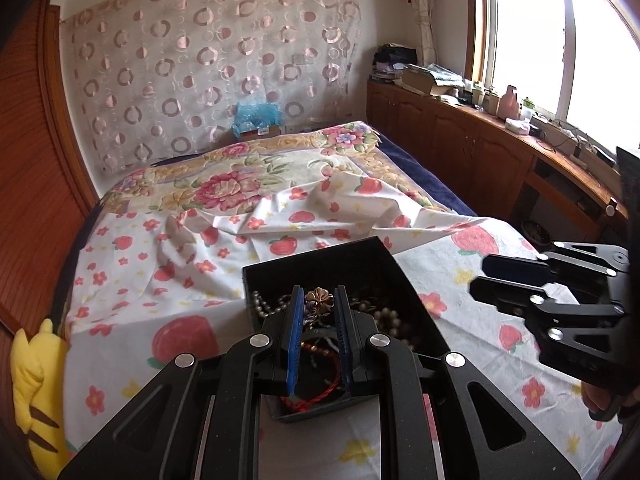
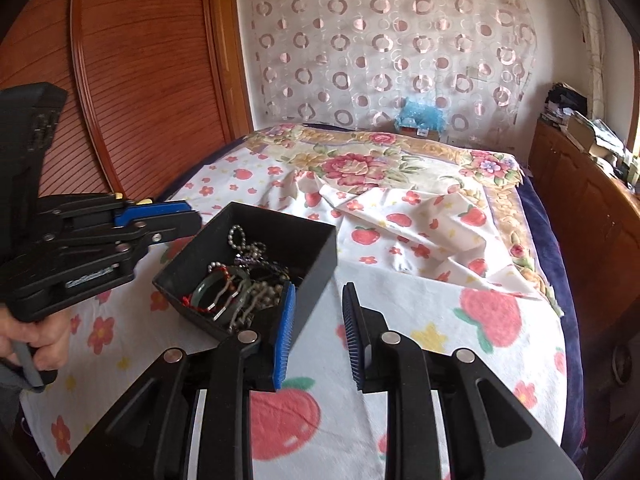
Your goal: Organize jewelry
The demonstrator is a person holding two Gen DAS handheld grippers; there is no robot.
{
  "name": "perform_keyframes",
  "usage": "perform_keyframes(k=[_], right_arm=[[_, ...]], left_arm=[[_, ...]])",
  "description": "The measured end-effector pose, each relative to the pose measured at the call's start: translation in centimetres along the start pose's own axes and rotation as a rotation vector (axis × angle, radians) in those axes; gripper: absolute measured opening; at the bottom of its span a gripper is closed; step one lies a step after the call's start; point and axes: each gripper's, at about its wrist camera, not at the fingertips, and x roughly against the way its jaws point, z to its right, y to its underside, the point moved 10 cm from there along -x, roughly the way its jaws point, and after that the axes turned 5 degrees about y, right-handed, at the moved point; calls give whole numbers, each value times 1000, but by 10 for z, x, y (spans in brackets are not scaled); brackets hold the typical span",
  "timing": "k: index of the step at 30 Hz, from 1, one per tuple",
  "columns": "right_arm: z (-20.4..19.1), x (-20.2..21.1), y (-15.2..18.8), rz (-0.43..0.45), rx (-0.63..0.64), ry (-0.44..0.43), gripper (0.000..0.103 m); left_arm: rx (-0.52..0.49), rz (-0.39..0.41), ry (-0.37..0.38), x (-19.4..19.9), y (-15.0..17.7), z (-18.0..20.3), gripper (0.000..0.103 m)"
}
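Left wrist view: my left jaws point(image 1: 319, 290) stand narrowly apart over the black box point(image 1: 312, 254), with a flower ornament point(image 1: 319, 299) showing in the gap. Whether they pinch it I cannot tell. The box of tangled jewelry point(image 2: 240, 292) sits on the bed point(image 1: 160, 264), towards its near edge.

Risk: one lifted piece could drag snagged chains out, or tip the box on the soft bedding.

My right jaws point(image 2: 320, 286), apart and empty, hover just beside its right corner. The lower layers of jewelry are hidden.
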Motion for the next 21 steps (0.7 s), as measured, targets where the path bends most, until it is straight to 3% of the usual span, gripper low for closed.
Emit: perform_keyframes(k=[3, 8, 13, 17, 21], right_arm=[[5, 6, 6, 6, -37, -20, 27], [3, 13, 14, 18, -40, -14, 26], [-5, 19, 16, 37, -32, -1, 26], [-15, 22, 18, 45, -19, 20, 27], [-24, 26, 22, 60, -16, 40, 49]], left_arm=[[4, -3, -11, -4, 3, 1, 37], [18, -5, -27, -1, 12, -4, 54], [39, 18, -46, 13, 25, -16, 83], [42, 18, -70, 20, 36, -26, 91], [51, 38, -97, 35, 44, -36, 94]])
